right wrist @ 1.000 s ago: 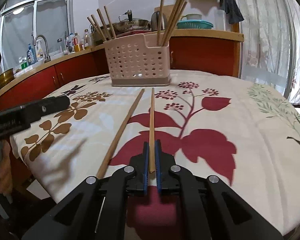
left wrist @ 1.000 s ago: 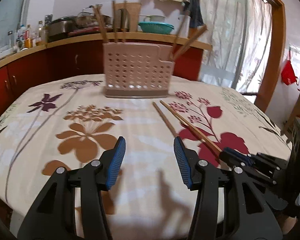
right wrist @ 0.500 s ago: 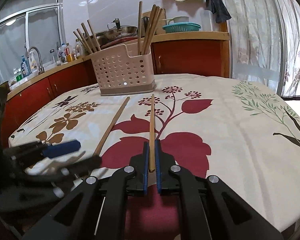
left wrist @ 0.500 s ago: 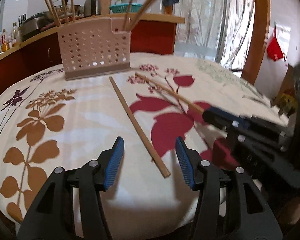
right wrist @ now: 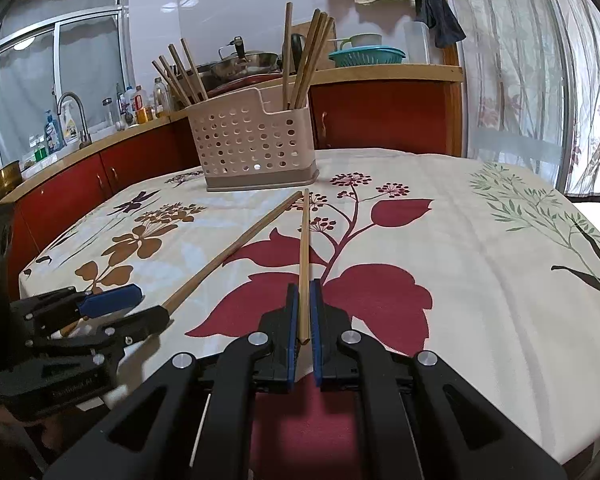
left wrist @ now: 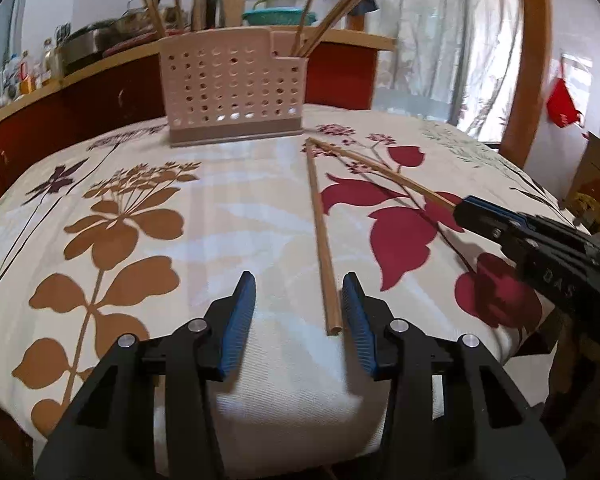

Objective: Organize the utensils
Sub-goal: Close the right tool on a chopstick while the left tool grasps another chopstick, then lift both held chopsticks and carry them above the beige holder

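My right tongs (right wrist: 304, 312) are clamped on the near end of one long, slim brown wooden chopstick (right wrist: 304, 256), whose far end rests on the tabletop (right wrist: 480, 272) with its cream cloth of red and brown flowers. My left tongs (left wrist: 298, 312) stand apart and have just been closing. The near end of the second wooden chopstick (left wrist: 320, 232) lies between their blue pads (left wrist: 240, 316), close beside the right pad, with nothing pressing on it yet.

The two sticks meet at their far tips, just in front of the pink perforated plastic utensil holder (right wrist: 252, 148), which already has several chopsticks standing in its compartments.

I see a few risks here. Because the loose stick sits off-centre, one pad will likely reach it first and roll or push it sideways, so I could pinch only its very end. A grip that far out leaves a long lever, and the stick could swing or slip when lifted. The touching tips could also drag on each other if I raise either one carelessly. Later, a badly angled stick could knock the light holder or the ones inside it.
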Motion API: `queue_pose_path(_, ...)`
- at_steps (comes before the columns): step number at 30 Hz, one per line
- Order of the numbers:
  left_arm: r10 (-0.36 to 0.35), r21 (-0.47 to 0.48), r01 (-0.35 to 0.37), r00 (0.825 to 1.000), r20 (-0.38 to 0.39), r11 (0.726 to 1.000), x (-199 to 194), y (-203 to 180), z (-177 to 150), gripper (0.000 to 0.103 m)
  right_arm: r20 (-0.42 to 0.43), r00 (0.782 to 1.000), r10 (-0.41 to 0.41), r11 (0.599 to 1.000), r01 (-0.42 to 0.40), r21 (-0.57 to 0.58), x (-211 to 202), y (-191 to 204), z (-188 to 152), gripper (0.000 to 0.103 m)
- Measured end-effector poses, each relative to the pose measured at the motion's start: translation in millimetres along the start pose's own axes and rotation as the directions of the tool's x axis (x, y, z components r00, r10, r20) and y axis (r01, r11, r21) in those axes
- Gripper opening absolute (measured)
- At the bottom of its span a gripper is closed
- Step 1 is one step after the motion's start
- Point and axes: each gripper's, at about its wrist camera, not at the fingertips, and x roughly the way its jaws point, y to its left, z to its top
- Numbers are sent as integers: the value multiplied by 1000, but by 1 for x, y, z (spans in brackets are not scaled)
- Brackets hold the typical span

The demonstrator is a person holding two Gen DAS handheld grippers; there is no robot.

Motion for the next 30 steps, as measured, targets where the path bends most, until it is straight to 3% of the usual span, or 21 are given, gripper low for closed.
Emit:
queue_pose_path(1,-1,19,1,1000,12,1000,0,-3,-2,43,0,1000,0,1000,0,3,0,0,0,7)
queue_pose_path(6,-27,88,23,998,48,996,-3,-15,-6,16,-1,1000,-4,1000,4,7,0,-1,-2,7)
queue_pose_path(8,-40,98,35,998,50,995,-3,-17,-6,11,-4,1000,-3,1000,3,5,0,0,-2,7)
queue_pose_path(15,-43,75,39,998,51,996,-5,-10,-1,8,10,1000,-8,1000,8,-10,-5,2,0,7)
queue_pose_path(24,-14,81,-1,984,179,997,-35,2,20,7,98,995,-8,1000,10,-15,-30,7,26,7)
queue_pose_path(30,12,49,-26,963,271,998,-61,15,42,7,160,987,-16,1000,18,-11,-50,9,46,7)
